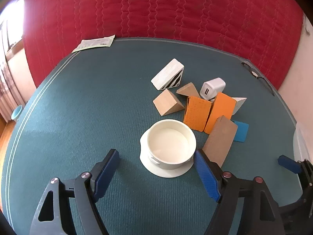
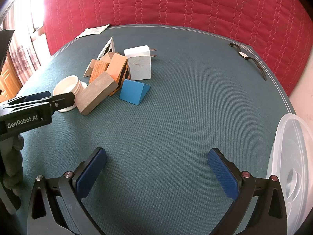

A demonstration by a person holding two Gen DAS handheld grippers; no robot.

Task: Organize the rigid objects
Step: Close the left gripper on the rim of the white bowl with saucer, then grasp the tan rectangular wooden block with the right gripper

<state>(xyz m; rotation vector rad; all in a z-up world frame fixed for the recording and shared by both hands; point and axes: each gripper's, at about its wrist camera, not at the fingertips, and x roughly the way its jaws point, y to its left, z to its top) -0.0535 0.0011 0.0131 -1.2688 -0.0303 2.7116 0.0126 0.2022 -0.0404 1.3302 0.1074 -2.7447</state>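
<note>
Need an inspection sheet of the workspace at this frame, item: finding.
Surface: green mat, bare between the right gripper's jaws.
Job's things: wooden blocks piled with a white charger; cream jar upright, lidless, standing on a cream disc; blue wedge beside the pile.
Clutter: paper sheet, wristwatch at the far edge; clear plastic tub at right.
Grippers: left gripper open, jar just ahead; right gripper open, empty.
Cables: nothing seen.
Surroundings: red quilt behind, bright window left.
</note>
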